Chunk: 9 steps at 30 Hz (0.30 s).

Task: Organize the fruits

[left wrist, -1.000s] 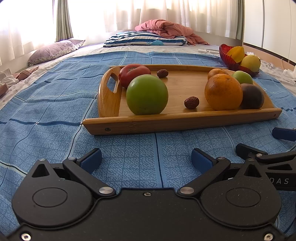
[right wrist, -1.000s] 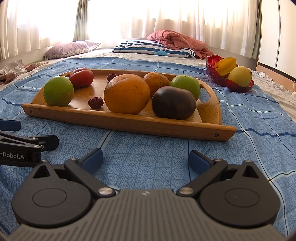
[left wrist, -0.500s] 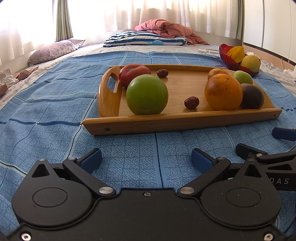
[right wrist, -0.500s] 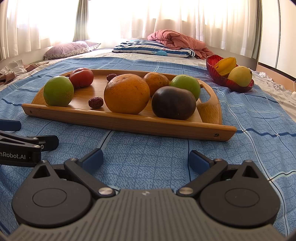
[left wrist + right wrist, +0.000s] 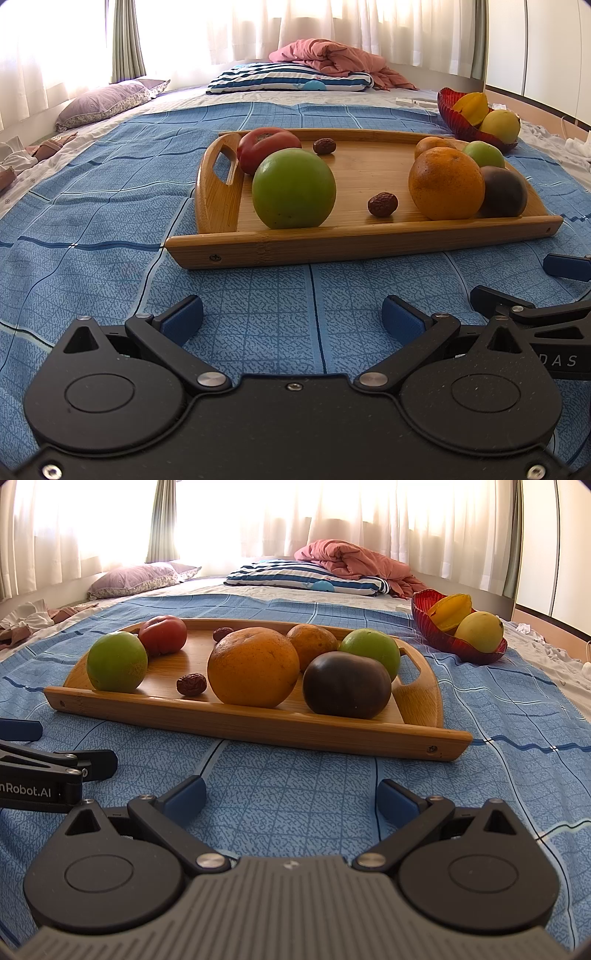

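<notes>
Blue bedspread [image 5: 110, 206] with wooden tray [image 5: 362, 243] of fruit, long axis crosswise ahead of both tongs.
Left gripper [image 5: 291, 319] and right gripper [image 5: 291, 797] rest wide open, empty; nothing has shifted since the earlier frames.

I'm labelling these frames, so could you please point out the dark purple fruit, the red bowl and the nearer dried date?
Dark purple fruit [image 5: 346, 685], right wrist view, centre of its front face.
Red bowl [image 5: 448, 640], right wrist view, its front wall.
Nearer dried date [image 5: 382, 204], left wrist view, its middle.
</notes>
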### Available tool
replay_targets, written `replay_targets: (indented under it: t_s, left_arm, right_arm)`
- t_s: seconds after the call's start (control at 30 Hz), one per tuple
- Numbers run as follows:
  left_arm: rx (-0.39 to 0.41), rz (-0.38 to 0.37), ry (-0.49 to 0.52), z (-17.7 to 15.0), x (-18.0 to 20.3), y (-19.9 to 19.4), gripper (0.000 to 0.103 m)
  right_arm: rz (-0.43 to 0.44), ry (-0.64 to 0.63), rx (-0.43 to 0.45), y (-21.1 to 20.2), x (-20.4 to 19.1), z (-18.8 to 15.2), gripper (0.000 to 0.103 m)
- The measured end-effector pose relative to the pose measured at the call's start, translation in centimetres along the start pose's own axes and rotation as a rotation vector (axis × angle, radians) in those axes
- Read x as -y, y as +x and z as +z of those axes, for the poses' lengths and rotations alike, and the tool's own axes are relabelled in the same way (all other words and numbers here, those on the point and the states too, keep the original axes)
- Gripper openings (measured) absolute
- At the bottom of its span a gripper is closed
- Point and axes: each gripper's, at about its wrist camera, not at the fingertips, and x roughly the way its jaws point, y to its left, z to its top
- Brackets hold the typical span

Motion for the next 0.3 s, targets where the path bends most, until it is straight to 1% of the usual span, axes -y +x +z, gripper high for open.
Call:
replay_targets:
  t_s: [0.3]
  left_arm:
    - [0.006, -0.004, 0.001, -0.02, -0.01, -0.09, 0.103]
  right_arm:
    - [0.0, 0.0, 0.0, 0.0, 0.01, 0.01, 0.103]
